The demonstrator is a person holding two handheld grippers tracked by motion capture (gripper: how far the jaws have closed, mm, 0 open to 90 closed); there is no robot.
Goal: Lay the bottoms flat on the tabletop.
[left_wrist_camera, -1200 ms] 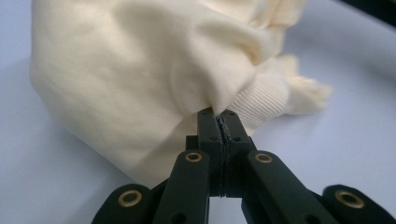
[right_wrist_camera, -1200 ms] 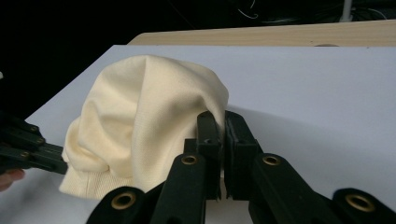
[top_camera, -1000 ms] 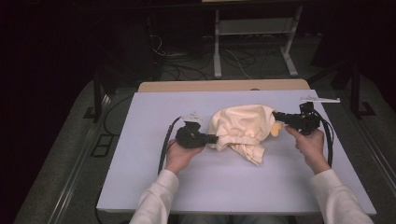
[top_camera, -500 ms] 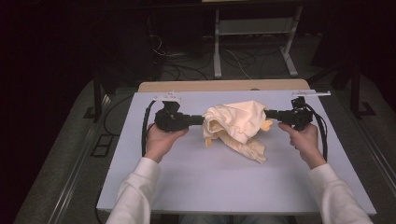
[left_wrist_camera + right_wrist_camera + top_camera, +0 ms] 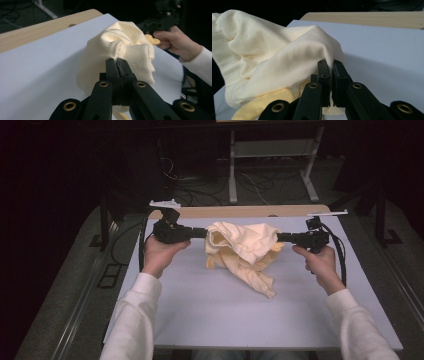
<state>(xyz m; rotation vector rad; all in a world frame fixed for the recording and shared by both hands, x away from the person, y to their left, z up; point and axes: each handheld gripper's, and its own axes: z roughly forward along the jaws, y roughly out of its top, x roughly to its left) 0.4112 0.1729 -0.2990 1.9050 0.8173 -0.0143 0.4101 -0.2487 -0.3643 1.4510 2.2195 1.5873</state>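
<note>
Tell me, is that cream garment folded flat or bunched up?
Bunched up. The cream garment hangs crumpled between the left gripper and right gripper, one end trailing onto the white table.

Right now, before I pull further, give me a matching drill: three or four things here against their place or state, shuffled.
Things:
1. left gripper
2. right gripper
3. cream garment
4. white table

Places or states:
A. bunched and hanging between both grippers
B. clamped on the ribbed hem
C. clamped on a smooth fold of fabric
D. lies under everything

Pairs: 1-B, 2-C, 3-A, 4-D
</note>
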